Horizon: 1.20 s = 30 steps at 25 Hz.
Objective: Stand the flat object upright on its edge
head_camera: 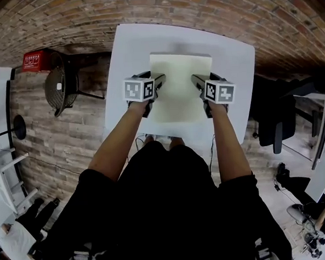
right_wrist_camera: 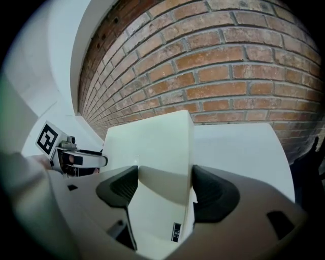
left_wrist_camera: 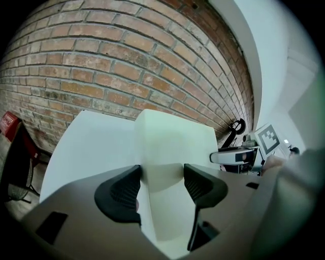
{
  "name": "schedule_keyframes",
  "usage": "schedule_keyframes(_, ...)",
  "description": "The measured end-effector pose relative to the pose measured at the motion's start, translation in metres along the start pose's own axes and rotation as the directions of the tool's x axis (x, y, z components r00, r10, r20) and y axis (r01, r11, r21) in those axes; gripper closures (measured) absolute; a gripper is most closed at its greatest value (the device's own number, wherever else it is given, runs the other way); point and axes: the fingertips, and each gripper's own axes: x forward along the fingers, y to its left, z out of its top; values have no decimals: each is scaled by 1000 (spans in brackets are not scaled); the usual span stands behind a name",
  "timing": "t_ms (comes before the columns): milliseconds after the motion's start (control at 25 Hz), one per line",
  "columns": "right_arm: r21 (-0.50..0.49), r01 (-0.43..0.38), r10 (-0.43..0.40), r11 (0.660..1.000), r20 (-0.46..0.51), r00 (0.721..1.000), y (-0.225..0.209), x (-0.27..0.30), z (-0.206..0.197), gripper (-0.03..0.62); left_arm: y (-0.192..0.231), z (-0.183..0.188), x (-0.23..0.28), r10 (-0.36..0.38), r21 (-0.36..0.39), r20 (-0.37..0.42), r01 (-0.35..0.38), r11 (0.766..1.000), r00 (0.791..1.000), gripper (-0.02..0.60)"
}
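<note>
Two grippers have hold of one flat object (head_camera: 179, 95), a pale cream slab that sits over the middle of the white desk (head_camera: 129, 52). In the head view the left gripper (head_camera: 160, 80) comes in at the slab's left edge and the right gripper (head_camera: 197, 80) at its right edge, level with each other and pointing inward.

In the left gripper view, the left gripper (left_wrist_camera: 162, 179) has its two dark pads partly apart, with the edge of the flat object (left_wrist_camera: 172, 142) filling the gap and a pad against each side. The desk (left_wrist_camera: 84, 147) lies to the left and a brick wall (left_wrist_camera: 127, 56) stands behind.

The right gripper view shows the same hold mirrored. The right gripper (right_wrist_camera: 165, 181) has closed onto the opposite edge of the flat object (right_wrist_camera: 152, 147), its pads pressed to both sides. A small dark label (right_wrist_camera: 176, 232) sits low on the slab's narrow side. The desk (right_wrist_camera: 238, 147) stretches off to the right beneath the brick wall (right_wrist_camera: 228, 66).

Whether the slab's lower side touches the desk cannot be told.
</note>
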Motion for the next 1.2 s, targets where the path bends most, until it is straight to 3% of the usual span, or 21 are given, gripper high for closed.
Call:
schedule_keyframes(440, -36, 33, -29, 999, 113, 993, 28, -32, 14, 255, -11, 21, -39, -11, 114, 84, 1, 994, 996, 301)
schedule_keyframes(720, -89, 39, -17, 995, 237, 971, 42, -47, 30, 255, -20, 42, -59, -19, 213, 175, -19, 977, 984, 302)
schedule_keyframes(960, -119, 65, -21, 991, 342, 940, 50, -64, 47, 255, -29, 60, -74, -42, 270, 264, -32, 962, 964, 302)
schedule_keyframes(1200, -156, 100, -20, 983, 448, 894, 54, -83, 61, 256, -41, 74, -86, -84, 320, 378, -45, 946, 922, 301)
